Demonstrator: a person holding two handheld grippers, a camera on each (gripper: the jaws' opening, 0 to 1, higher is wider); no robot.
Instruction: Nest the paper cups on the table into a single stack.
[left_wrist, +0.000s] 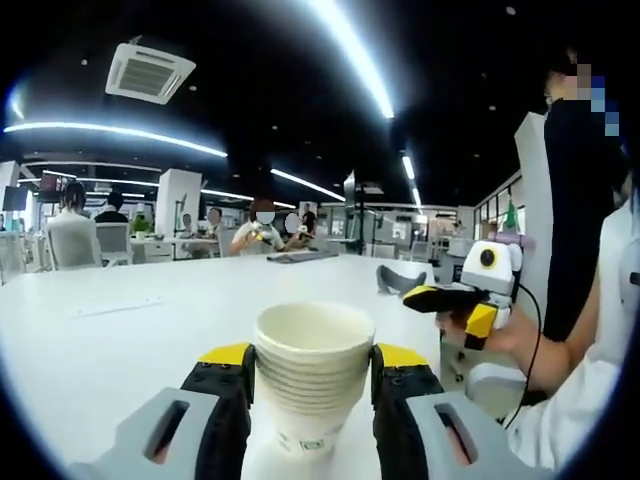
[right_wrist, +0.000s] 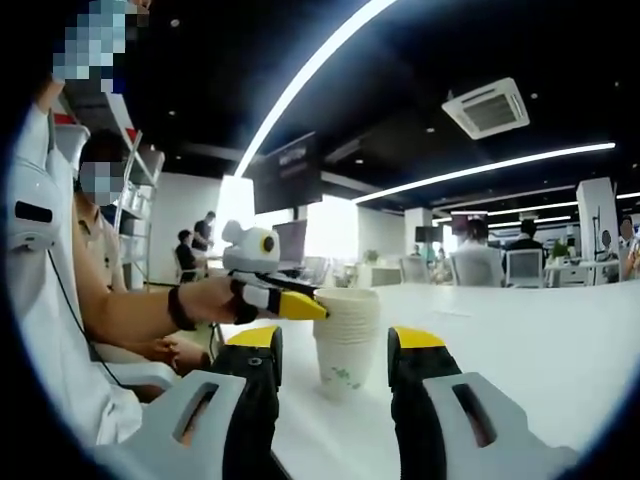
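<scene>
The stack of paper cups (left_wrist: 313, 375) (right_wrist: 346, 340) stands upright on the white worktop (left_wrist: 120, 330) (right_wrist: 560, 340), several cream cups nested, rims layered, a green mark near the base. The left gripper (left_wrist: 312, 385) (right_wrist: 300, 303) has its fingers closed against the stack's sides. The right gripper (right_wrist: 335, 365) (left_wrist: 445, 298) is spread open and empty, just short of the cups. Office chairs (right_wrist: 500, 265) and seated people (left_wrist: 262, 232) lie well beyond.
</scene>
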